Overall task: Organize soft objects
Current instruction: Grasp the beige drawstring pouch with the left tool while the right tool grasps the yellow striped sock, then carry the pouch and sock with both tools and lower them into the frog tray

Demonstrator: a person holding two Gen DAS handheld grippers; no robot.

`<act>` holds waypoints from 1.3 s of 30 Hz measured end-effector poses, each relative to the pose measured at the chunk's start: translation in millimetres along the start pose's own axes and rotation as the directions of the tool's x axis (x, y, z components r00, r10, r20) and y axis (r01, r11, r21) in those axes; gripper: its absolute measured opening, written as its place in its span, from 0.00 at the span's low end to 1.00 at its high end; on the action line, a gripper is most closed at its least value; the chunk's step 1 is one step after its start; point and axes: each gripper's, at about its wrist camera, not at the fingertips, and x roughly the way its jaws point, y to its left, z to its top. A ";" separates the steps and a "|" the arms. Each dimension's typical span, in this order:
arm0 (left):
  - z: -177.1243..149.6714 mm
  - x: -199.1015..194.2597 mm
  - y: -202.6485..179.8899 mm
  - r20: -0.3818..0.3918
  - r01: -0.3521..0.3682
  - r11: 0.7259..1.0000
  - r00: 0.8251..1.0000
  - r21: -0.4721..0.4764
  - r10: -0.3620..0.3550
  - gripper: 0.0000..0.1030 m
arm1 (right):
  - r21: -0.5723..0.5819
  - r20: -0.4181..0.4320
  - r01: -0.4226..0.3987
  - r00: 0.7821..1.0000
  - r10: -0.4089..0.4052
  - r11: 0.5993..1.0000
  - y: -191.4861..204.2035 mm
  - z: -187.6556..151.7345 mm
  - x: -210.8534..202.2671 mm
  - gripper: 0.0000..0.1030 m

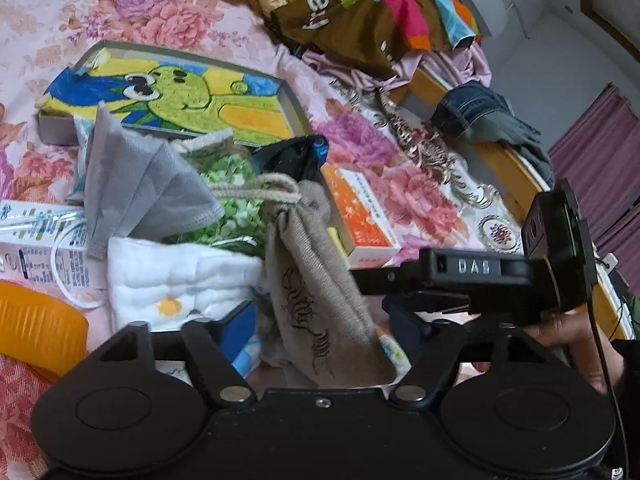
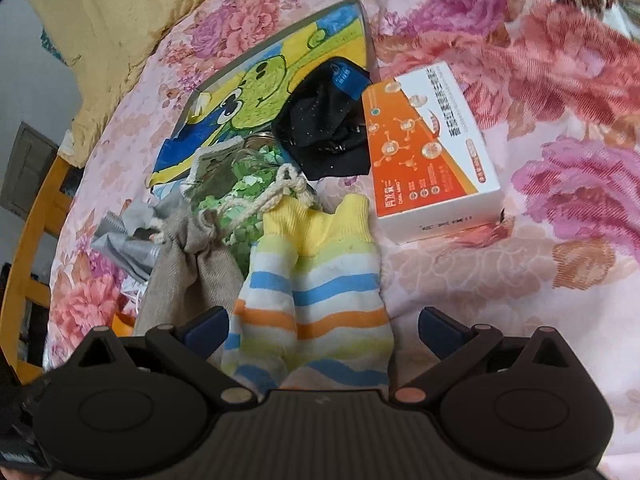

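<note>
A pile of soft things lies on the floral bedspread. In the right wrist view my right gripper point(image 2: 323, 330) is open, its blue fingertips point(image 2: 206, 326) on either side of a pair of striped socks point(image 2: 316, 292). Beside the socks lie a beige drawstring pouch point(image 2: 188, 264), a black cloth point(image 2: 324, 128) and a grey cloth point(image 2: 120, 240). In the left wrist view my left gripper point(image 1: 320, 332) is open over the beige pouch point(image 1: 316, 280), with a white quilted cloth point(image 1: 176, 280) and the grey cloth point(image 1: 140, 184) to its left. The right gripper's body point(image 1: 480, 272) shows at right.
An open box with a green cartoon towel point(image 1: 180, 92) lies behind the pile. An orange-and-white carton point(image 2: 428, 148) sits to the right. A toothpaste box point(image 1: 40, 240) and an orange plastic item point(image 1: 36, 328) lie at left. Clothes point(image 1: 380, 16) are heaped near the bed's wooden edge point(image 1: 520, 176).
</note>
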 end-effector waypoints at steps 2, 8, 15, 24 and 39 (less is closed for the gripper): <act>-0.4 0.9 3.8 -0.009 -0.009 1.000 1.000 -0.015 0.009 0.56 | 0.025 -0.009 -0.022 1.000 0.022 0.999 -2.9 2.3 5.3 1.00; -0.3 0.9 19.1 -0.015 -0.042 0.995 0.999 -0.095 0.041 0.42 | 0.081 -0.038 -0.106 0.993 0.109 0.991 -7.1 7.1 18.7 1.00; -7.0 10.6 18.6 -0.051 -0.049 0.995 0.998 -0.088 0.044 0.35 | 0.092 -0.042 -0.164 0.985 0.168 0.982 -3.7 7.1 18.0 0.92; -12.3 12.7 16.5 -0.048 -0.097 0.993 0.994 -0.066 0.094 0.12 | -0.014 -0.100 -0.099 0.990 0.097 0.995 8.5 -3.0 18.9 0.67; -18.3 -8.5 -9.7 0.094 -0.166 0.982 0.983 0.089 0.158 0.06 | -0.067 -0.090 -0.104 0.991 0.098 0.992 11.9 -10.4 11.4 0.11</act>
